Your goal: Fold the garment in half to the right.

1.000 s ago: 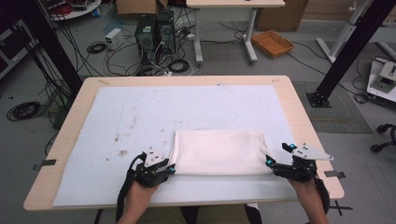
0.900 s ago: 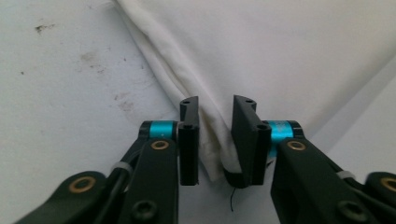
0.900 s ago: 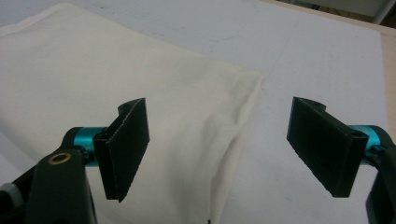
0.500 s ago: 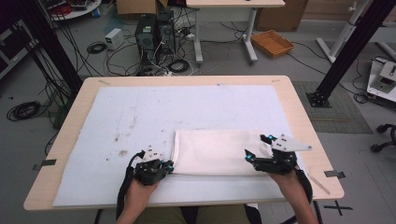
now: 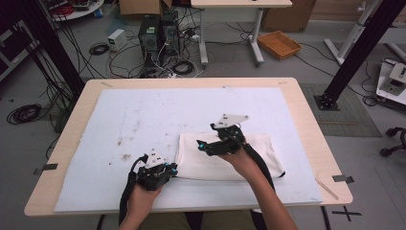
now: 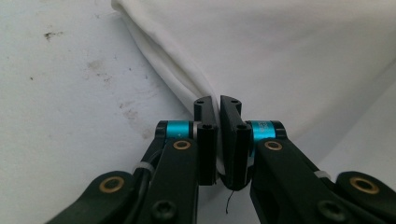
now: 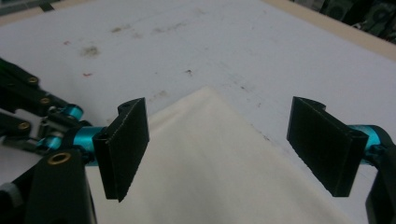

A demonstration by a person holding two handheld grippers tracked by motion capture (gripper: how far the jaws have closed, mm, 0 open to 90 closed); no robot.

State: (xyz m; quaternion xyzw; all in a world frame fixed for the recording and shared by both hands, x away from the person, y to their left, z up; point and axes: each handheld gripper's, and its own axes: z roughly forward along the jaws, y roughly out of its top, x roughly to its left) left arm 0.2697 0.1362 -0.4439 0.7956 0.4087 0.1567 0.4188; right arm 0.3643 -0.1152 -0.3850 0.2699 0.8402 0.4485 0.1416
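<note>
A folded white cloth [image 5: 258,155] lies on the near right part of the white mat [image 5: 158,110]. My left gripper [image 5: 172,168] is at the cloth's near left corner, shut on its layered edge; in the left gripper view the cloth [image 6: 289,56] runs up between the closed pads [image 6: 205,109] of the left gripper [image 6: 218,106]. My right gripper [image 5: 203,145] hovers over the cloth's left half, pointing left, open. In the right gripper view my right gripper [image 7: 224,144] has its jaws wide apart above the cloth [image 7: 219,182], with nothing between them. The left gripper [image 7: 51,126] shows at the left edge.
The mat carries brown stains [image 5: 125,155] left of the cloth. The wooden table's rim [image 5: 306,115] frames the mat. Beyond the far edge are a computer tower [image 5: 152,33], cables, a desk leg and an orange basket [image 5: 279,44] on the floor.
My right hand has swept left from the cloth's right end to above its left half, still open. The left hand has stayed at the near left corner.
</note>
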